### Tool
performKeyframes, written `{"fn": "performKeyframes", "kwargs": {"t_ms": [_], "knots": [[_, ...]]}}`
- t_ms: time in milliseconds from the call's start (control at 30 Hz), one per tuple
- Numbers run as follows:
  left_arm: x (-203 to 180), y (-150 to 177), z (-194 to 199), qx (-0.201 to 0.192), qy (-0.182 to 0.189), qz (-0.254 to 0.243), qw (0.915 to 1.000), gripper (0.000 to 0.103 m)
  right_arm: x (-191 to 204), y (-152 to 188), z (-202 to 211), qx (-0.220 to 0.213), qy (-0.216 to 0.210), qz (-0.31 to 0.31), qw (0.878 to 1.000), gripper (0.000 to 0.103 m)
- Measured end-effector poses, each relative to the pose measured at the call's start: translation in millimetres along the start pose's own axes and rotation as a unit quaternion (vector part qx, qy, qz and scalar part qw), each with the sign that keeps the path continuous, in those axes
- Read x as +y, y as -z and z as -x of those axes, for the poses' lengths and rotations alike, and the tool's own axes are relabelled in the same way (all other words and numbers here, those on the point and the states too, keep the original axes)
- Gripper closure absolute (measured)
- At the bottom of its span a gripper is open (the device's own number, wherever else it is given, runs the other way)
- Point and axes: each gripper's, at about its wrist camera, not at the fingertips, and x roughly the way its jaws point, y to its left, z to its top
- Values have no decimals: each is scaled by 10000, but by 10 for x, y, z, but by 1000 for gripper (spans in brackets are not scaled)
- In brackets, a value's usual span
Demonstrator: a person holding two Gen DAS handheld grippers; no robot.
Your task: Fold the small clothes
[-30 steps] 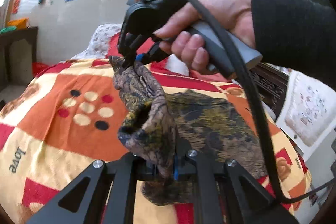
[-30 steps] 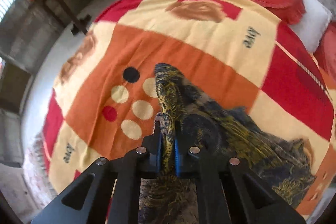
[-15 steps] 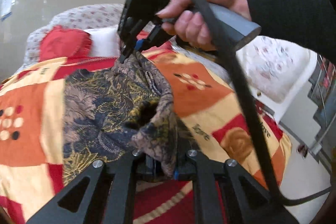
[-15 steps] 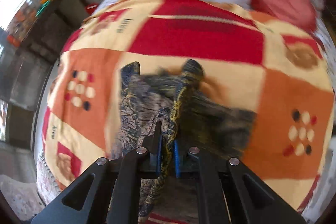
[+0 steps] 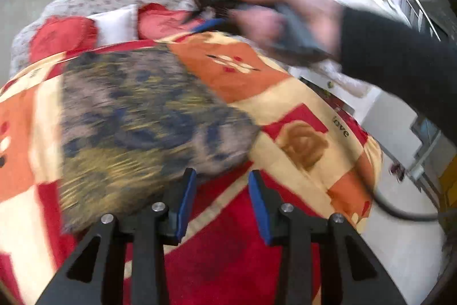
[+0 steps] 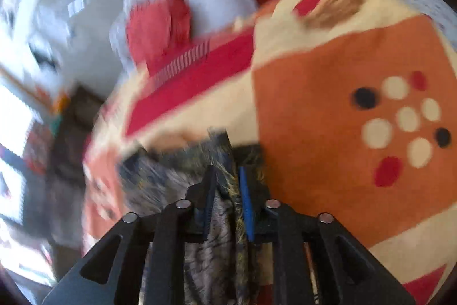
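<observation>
A dark garment with a yellow and brown print lies spread flat on the bed blanket. My left gripper is open and empty, just off the garment's near right corner. In the left wrist view the right gripper, blurred, is held by a hand above the garment's far edge. In the right wrist view my right gripper has its jaws narrowly apart with a fold of the garment still between the blue pads.
The bed carries a patchwork blanket in red, orange and cream. Red and white pillows lie at the headboard end. The bed edge and pale floor are on the right. A cable hangs from the right gripper.
My left gripper has opened and let go of the garment, which now lies flat. The right gripper has swung toward the pillows and its jaws have loosened on the fold.
</observation>
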Motion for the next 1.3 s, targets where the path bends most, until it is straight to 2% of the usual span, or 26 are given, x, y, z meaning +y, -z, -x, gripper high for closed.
{"fn": "performKeyframes", "kwargs": {"t_ms": [33, 100, 167, 200, 233, 267, 300, 333, 367, 433, 467, 500, 533, 600, 633, 667, 733, 767, 833, 933, 1033, 1067, 1133, 1167, 1233, 1300], "knots": [[169, 16, 132, -135, -157, 263, 9994, 63, 29, 58, 139, -87, -119, 121, 9998, 70], [441, -4, 268, -359, -581, 701, 9952, 63, 198, 277, 361, -82, -128, 824, 9965, 70], [748, -56, 319, -490, -948, 1198, 9871, 65, 431, 654, 464, 96, -105, 1707, 9852, 70], [881, -75, 284, -431, -1019, 1431, 9835, 71, 565, 907, 486, 150, -24, 2145, 9766, 71], [1007, -88, 212, -308, -978, 1655, 9809, 91, 609, 1048, 503, 163, -25, 2385, 9710, 72], [1092, -82, 102, -109, -907, 1779, 9798, 97, 693, 1272, 493, 208, -66, 2709, 9624, 75], [1149, -50, 12, 100, -842, 1827, 9795, 97, 674, 1413, 494, 257, -66, 2891, 9569, 78], [1164, 9, -153, 382, -758, 1851, 9790, 97, 696, 1591, 421, 320, 84, 3108, 9499, 78], [1132, 61, -240, 493, -762, 1757, 9803, 98, 651, 1745, 314, 382, 379, 3251, 9441, 78], [1024, 99, -239, 381, -900, 1420, 9850, 98, 404, 1886, 39, 620, 1078, 3077, 9433, 81], [1006, 96, -221, 394, -936, 1362, 9855, 97, 262, 1914, -20, 528, 1172, 2882, 9489, 90], [1022, 84, -185, 432, -898, 1397, 9852, 97, 216, 1901, 20, 324, 1004, 2740, 9559, 91], [1033, 65, -158, 446, -866, 1448, 9846, 97, 153, 1854, 51, 361, 826, 2480, 9646, 91], [1118, -95, -23, 269, -839, 1592, 9833, 95, 154, 1769, 107, 450, 688, 2246, 9710, 91], [1141, -221, -4, 85, -926, 1589, 9829, 87, 198, 1706, 166, 424, 654, 2180, 9728, 91], [1194, -371, 20, -94, -1005, 1571, 9824, 75, 279, 1625, 252, 242, 630, 2191, 9734, 90], [1330, -741, -76, -329, -1173, 1508, 9810, 63, 423, 1436, 345, -153, 593, 2145, 9748, 86], [1417, -899, -151, -351, -1189, 1529, 9804, 63, 518, 1287, 346, -374, 624, 2037, 9763, 83], [1602, -1217, -437, -207, -987, 1690, 9805, 63, 651, 1076, 237, -619, 864, 1773, 9784, 79], [1846, -1523, -946, 154, -1378, 1773, 9744, 63, 812, 919, -43, -809, 1145, 1525, 9783, 79], [2050, -1471, -1439, 857, -1368, 1958, 9673, 62, 780, 794, -426, -892, 1421, 1484, 9746, 78], [2060, -1465, -1490, 885, -1379, 1917, 9677, 62, 704, 787, -629, -753, 1693, 1517, 9709, 77], [1999, -1484, -1512, 948, -1458, 1701, 9700, 61, 595, 870, -875, -556, 1854, 1626, 9675, 77], [1972, -1490, -1487, 982, -1445, 1596, 9716, 61, 565, 916, -864, -743, 1770, 1713, 9663, 77], [1975, -1472, -1344, 952, -1228, 1514, 9762, 60, 556, 926, -831, -776, 1720, 1705, 9671, 77], [2051, -1402, -1108, 802, -1078, 1622, 9776, 55, 532, 929, -805, -736, 1495, 1708, 9711, 67]]}}
